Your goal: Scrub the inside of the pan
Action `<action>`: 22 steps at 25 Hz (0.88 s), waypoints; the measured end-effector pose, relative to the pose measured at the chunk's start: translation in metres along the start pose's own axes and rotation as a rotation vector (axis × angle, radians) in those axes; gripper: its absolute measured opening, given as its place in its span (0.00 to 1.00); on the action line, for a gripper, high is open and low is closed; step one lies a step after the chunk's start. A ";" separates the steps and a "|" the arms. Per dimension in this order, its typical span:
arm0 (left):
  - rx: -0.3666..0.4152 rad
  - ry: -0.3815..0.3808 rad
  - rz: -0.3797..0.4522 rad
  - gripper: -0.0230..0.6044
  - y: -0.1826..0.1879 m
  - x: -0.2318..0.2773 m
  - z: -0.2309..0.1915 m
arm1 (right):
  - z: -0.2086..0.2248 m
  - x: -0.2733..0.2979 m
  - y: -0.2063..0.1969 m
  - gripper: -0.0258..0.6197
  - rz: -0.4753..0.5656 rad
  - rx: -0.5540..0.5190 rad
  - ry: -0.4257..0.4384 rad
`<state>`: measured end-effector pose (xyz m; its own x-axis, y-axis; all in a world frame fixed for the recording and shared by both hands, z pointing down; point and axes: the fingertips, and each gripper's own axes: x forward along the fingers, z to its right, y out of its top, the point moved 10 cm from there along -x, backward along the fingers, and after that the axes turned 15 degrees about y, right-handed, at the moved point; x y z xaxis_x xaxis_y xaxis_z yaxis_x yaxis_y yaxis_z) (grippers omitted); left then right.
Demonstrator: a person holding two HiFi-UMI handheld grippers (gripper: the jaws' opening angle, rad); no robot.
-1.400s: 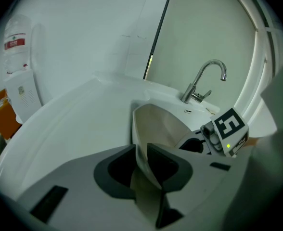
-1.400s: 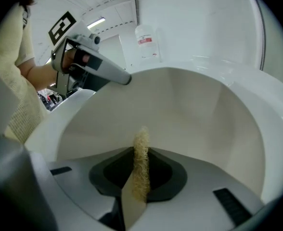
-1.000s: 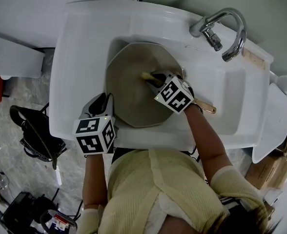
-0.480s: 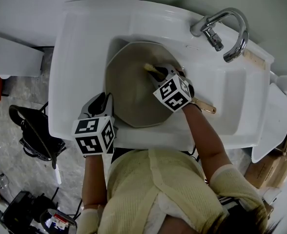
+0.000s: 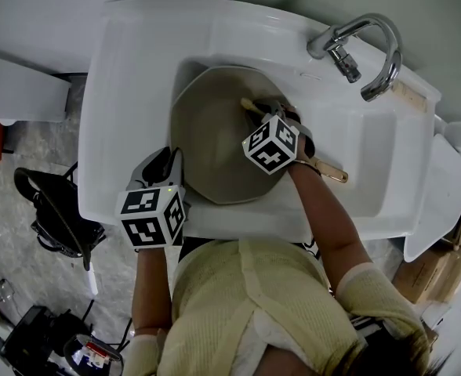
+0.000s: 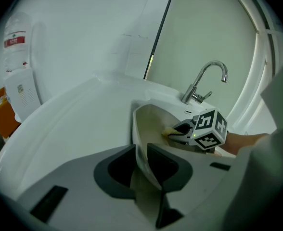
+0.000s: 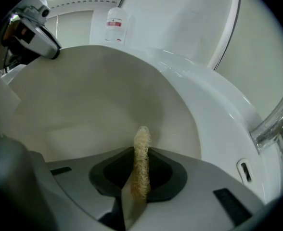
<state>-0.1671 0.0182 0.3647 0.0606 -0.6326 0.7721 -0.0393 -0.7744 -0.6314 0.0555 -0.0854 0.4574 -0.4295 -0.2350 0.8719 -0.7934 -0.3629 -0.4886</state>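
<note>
Both pairs of jaws are full: your left gripper (image 5: 163, 171) pinches the pan (image 5: 207, 139) rim, your right gripper (image 5: 257, 110) clamps the loofah (image 7: 141, 162) mid-scrub, so next probably sweep left across the inside.

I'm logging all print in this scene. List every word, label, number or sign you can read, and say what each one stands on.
No text here can be read.
Red label on the white bottle behind the sink: too blurred to read.
Marker cubes on the grippers: black-and-white square patterns only, no letters or numbers.
</note>
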 end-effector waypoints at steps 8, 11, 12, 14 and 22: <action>-0.003 -0.004 0.002 0.24 0.000 0.001 -0.001 | -0.013 0.004 -0.007 0.16 -0.169 0.005 0.061; 0.000 -0.003 0.002 0.24 0.001 0.000 -0.001 | -0.016 0.004 -0.007 0.16 -0.220 -0.012 0.077; 0.000 -0.003 0.003 0.24 0.001 0.001 -0.001 | -0.017 0.004 -0.007 0.16 -0.231 -0.017 0.082; 0.002 -0.003 0.003 0.24 0.001 0.000 -0.001 | -0.018 0.003 -0.006 0.16 -0.249 -0.027 0.090; 0.010 -0.002 0.007 0.24 0.000 -0.001 0.000 | -0.027 0.000 -0.010 0.16 -0.323 -0.062 0.144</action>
<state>-0.1669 0.0189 0.3643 0.0623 -0.6380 0.7675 -0.0301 -0.7699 -0.6375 0.0521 -0.0572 0.4633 -0.2048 0.0144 0.9787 -0.9212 -0.3408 -0.1877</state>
